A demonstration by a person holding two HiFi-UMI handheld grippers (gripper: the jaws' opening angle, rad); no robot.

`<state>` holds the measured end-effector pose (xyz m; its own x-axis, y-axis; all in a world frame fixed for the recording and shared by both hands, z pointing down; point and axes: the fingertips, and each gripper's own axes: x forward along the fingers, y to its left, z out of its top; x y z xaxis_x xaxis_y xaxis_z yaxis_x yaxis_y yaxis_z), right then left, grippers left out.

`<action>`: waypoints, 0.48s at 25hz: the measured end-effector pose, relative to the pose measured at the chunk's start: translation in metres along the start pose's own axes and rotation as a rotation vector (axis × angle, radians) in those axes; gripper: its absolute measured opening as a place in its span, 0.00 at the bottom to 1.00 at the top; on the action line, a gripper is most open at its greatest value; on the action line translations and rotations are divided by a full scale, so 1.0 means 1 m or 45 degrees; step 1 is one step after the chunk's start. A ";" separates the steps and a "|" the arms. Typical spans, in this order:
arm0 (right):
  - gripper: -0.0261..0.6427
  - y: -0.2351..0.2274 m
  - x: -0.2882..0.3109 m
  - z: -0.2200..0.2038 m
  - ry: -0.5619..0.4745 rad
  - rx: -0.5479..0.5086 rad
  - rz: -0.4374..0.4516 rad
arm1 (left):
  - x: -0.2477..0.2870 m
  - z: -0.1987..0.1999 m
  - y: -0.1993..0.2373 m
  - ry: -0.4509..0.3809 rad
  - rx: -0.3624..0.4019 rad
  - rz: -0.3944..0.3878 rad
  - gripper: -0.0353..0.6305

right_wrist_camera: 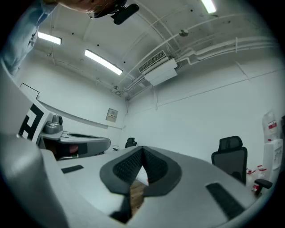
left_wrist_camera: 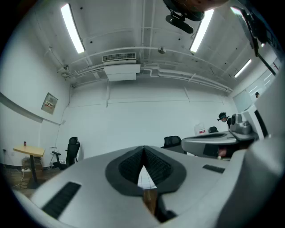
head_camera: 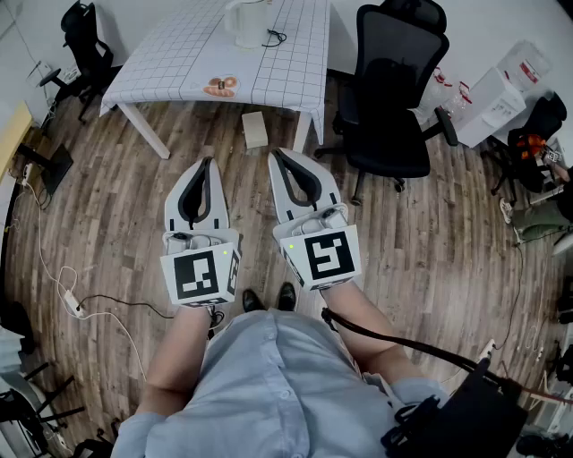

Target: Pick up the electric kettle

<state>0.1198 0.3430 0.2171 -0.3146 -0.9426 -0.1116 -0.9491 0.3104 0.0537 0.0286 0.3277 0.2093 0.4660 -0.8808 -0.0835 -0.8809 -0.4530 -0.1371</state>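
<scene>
The electric kettle (head_camera: 243, 22), pale and jug-shaped, stands at the far end of a table covered with a white grid cloth (head_camera: 188, 54), a black cord (head_camera: 274, 38) beside it. Both grippers are held side by side over the wooden floor, well short of the table and pointing toward it. My left gripper (head_camera: 208, 161) is shut, its dark pads (left_wrist_camera: 133, 162) meeting at the tip with nothing between them. My right gripper (head_camera: 274, 152) is likewise shut and empty, its pads (right_wrist_camera: 153, 164) touching. Neither gripper view shows the kettle.
A small plate with brownish items (head_camera: 220, 86) lies near the table's front edge. A pale box (head_camera: 255, 130) sits on the floor by a table leg. A black office chair (head_camera: 394, 98) stands to the right, another (head_camera: 85, 45) at far left. Cables (head_camera: 72, 300) trail on the floor at left.
</scene>
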 end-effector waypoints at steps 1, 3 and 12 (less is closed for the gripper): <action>0.04 0.000 -0.001 0.000 -0.003 0.000 0.000 | 0.000 0.000 -0.001 0.000 0.001 -0.001 0.05; 0.04 -0.002 -0.001 0.000 -0.007 0.002 0.001 | 0.000 -0.001 -0.003 0.000 0.002 -0.001 0.05; 0.04 -0.019 0.002 -0.003 -0.014 0.003 0.036 | 0.015 -0.002 -0.014 0.003 0.004 0.026 0.05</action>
<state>0.1372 0.3345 0.2192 -0.3414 -0.9321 -0.1212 -0.9399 0.3371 0.0547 0.0478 0.3204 0.2121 0.4474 -0.8904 -0.0838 -0.8901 -0.4342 -0.1386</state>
